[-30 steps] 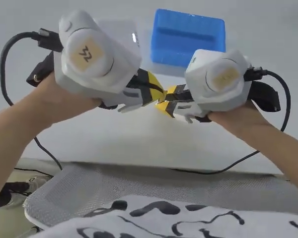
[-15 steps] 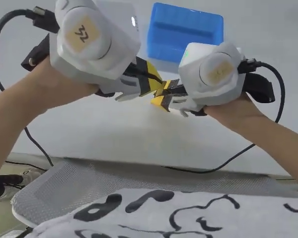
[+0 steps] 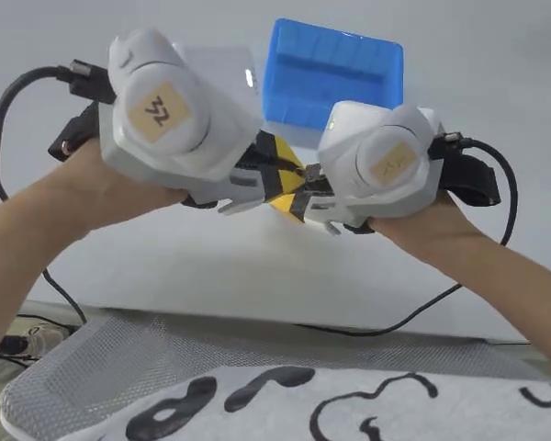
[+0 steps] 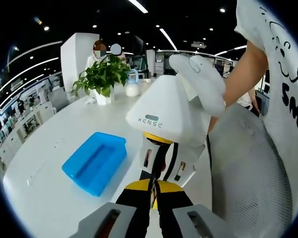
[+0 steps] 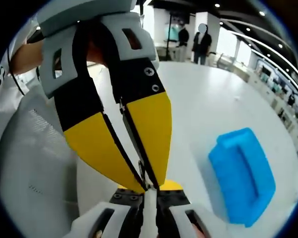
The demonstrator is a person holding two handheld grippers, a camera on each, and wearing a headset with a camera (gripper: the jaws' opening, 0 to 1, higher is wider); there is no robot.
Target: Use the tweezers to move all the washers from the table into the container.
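Head view: left claw [image 5: 148, 184] and right claw [image 3: 299, 197] meet tip-to-tip, both pinching tweezers [image 5: 131, 139], probably regripping; container [image 3: 335, 69] at 12 o'clock.

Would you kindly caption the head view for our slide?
The left gripper and right gripper, tips nearly meeting, before the blue container.

White table [image 4: 49, 144], potted plant [image 4: 103, 79], ceiling lights [image 4: 166, 37]

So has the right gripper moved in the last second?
Yes. The right gripper has shifted slightly left against the blue container, closing on the left gripper.
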